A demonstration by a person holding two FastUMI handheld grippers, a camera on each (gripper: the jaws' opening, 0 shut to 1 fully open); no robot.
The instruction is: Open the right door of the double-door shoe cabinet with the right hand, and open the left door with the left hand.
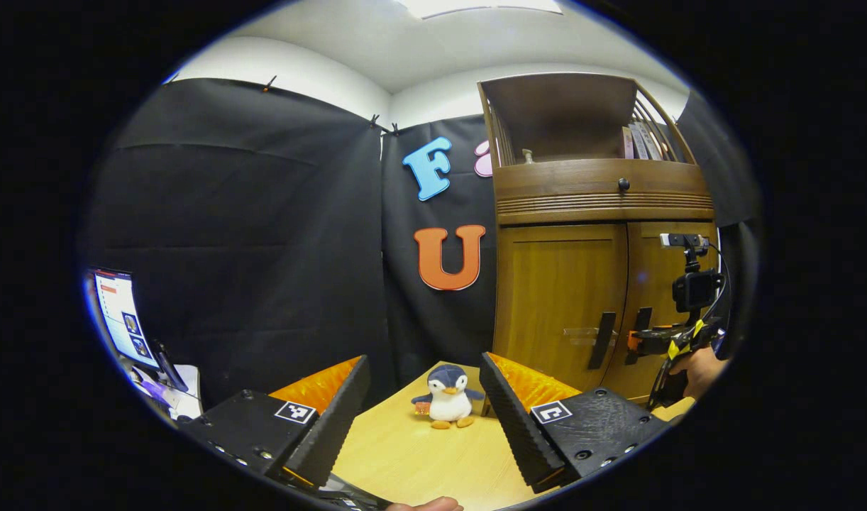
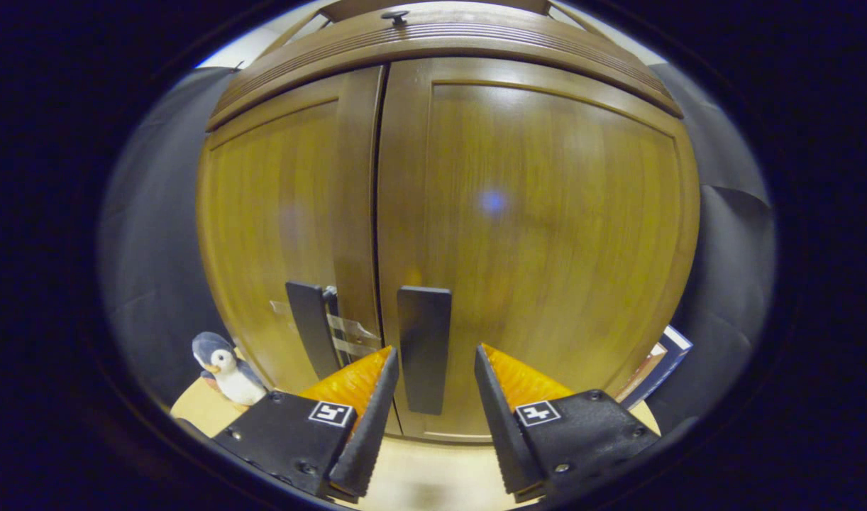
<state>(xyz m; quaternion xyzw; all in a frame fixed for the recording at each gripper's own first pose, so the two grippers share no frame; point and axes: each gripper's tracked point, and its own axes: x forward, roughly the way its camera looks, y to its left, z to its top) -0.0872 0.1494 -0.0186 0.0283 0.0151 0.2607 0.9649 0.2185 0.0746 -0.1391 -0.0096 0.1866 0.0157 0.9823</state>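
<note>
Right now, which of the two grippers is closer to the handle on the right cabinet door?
The right gripper. Its open fingers sit either side of the right door handle, without touching it. The left gripper hangs back over the table, open, with a toy penguin ahead of it.

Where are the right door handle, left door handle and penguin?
right door handle (image 2: 424,348): right gripper view, middle of the dark bar.
left door handle (image 2: 309,326): right gripper view, middle of the bar.
penguin (image 1: 448,397): left gripper view, white belly.
</note>
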